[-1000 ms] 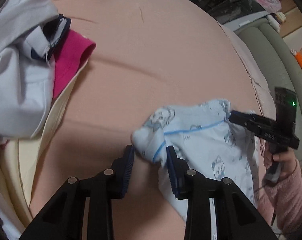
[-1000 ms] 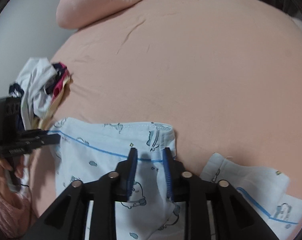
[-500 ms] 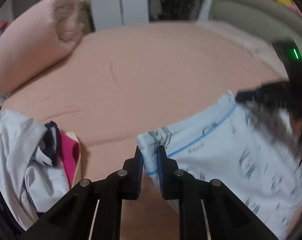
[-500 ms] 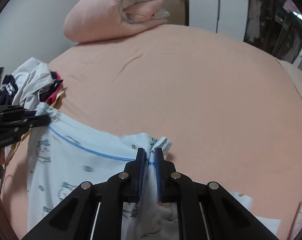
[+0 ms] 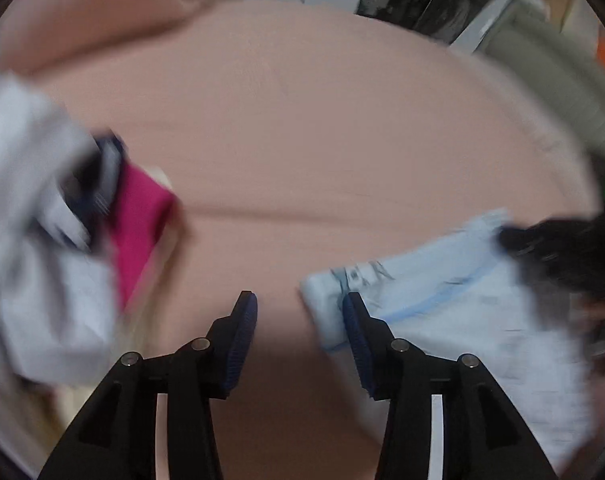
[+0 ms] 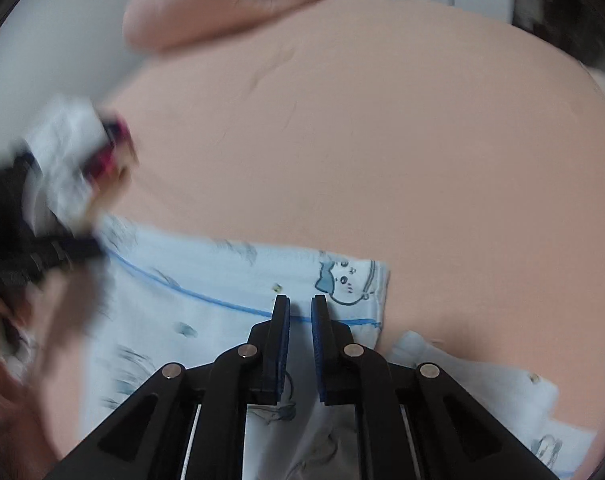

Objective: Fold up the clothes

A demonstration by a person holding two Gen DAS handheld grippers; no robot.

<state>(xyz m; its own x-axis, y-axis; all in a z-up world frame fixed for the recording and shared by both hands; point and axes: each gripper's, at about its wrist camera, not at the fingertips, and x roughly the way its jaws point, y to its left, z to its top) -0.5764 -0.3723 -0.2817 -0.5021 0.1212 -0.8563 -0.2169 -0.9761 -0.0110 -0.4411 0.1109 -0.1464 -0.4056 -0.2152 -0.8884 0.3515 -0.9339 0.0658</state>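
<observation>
Two hand-held grippers work one garment on a bed [image 6: 422, 160] with a peach sheet. Both views are motion-blurred.

- Garment: pale blue printed baby garment [image 6: 206, 280], cartoon animals and a blue piping line, lying flat near the bed's front edge. A second piece of the same print [image 6: 494, 384] lies just beside it to the right.
- Left hand-held gripper [image 5: 298, 320]: jaws spread wide, holding nothing. One pad stands just beside the garment's folded corner [image 5: 326, 304]; touching or not, cannot tell through the blur.
- Right hand-held gripper [image 6: 300, 320]: jaws parted by a narrow gap, over the piping line near the garment's right edge. No cloth is visibly pinched between the pads.
- Unsorted heap [image 5: 42, 240] of white, navy and magenta clothes lies to the left, well apart from the garment.
- Rolled pink blanket [image 6: 222, 4] at the far end of the bed.

Judgement: the garment seems laid out, with both corners free. To do this step well, check that the top edge lies straight and smooth before regripping. Take each corner through both layers, at matching points on the piping line, then carry them together so the fold lands square. Keep clear of the heap, which could snag.
</observation>
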